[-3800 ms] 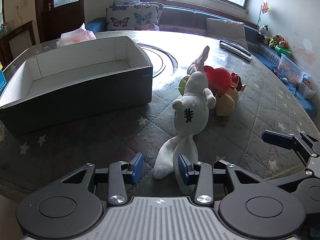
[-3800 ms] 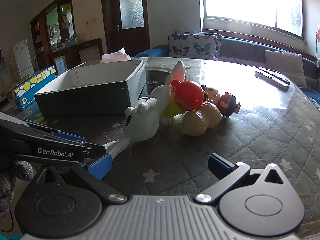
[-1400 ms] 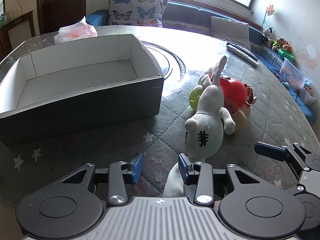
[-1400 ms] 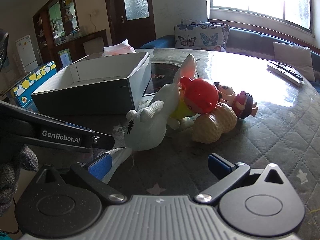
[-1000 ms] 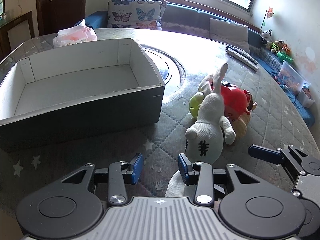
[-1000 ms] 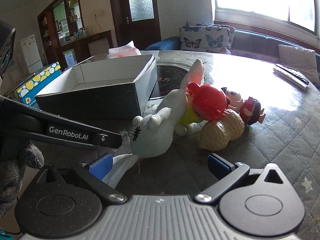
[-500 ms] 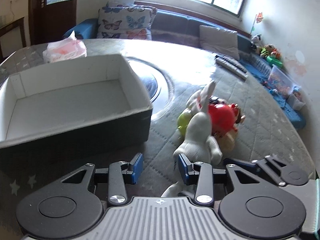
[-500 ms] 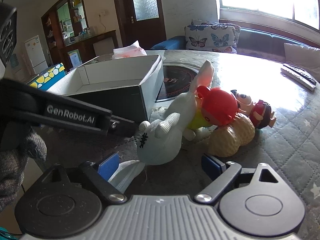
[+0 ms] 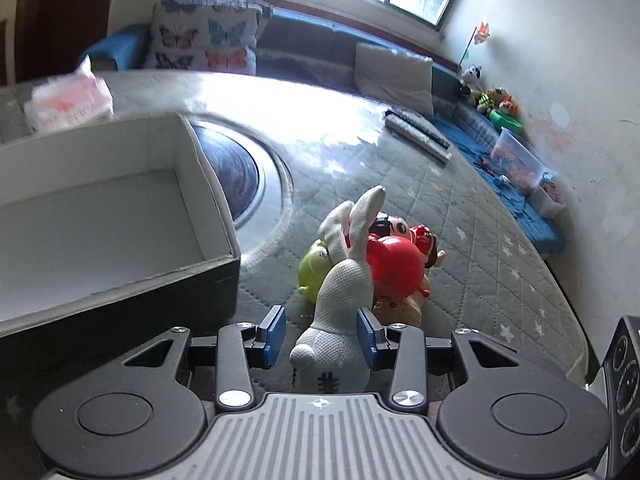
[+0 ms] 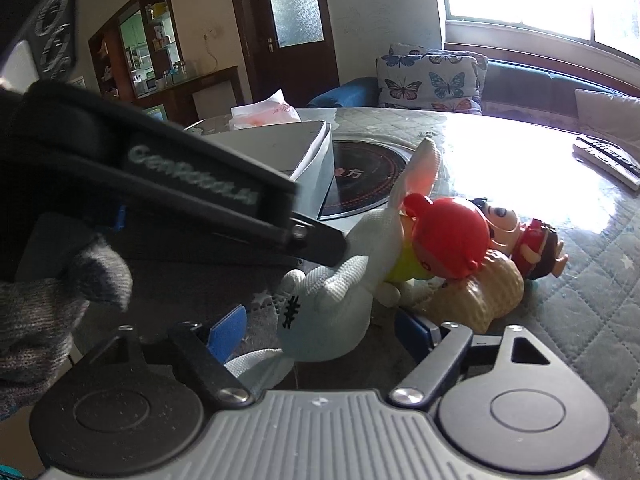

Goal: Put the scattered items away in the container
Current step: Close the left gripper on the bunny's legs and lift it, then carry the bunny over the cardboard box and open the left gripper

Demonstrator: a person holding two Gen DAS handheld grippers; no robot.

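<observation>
A white knitted rabbit (image 9: 344,300) lies on the quilted table, leaning on a pile of toys: a red-headed doll (image 9: 394,262), a green toy (image 9: 314,266), a tan peanut-shaped toy (image 10: 476,294) and a small doll with a red cap (image 10: 536,246). My left gripper (image 9: 322,334) is open with the rabbit's body between its blue pads; its right pad touches the rabbit. My right gripper (image 10: 320,330) is open around the rabbit's lower body (image 10: 324,320). The empty dark box with white inside (image 9: 100,216) stands to the left.
A tissue pack (image 9: 68,100) lies behind the box. A round glass turntable (image 9: 248,176) sits at the table's middle. Remote controls (image 9: 418,136) lie far right. The left gripper's arm (image 10: 168,184) crosses the right wrist view. A sofa with cushions stands behind the table.
Both grippers have moved forward onto the rabbit. Its body now sits between the left pads and the right pads, where before only its legs were near them.
</observation>
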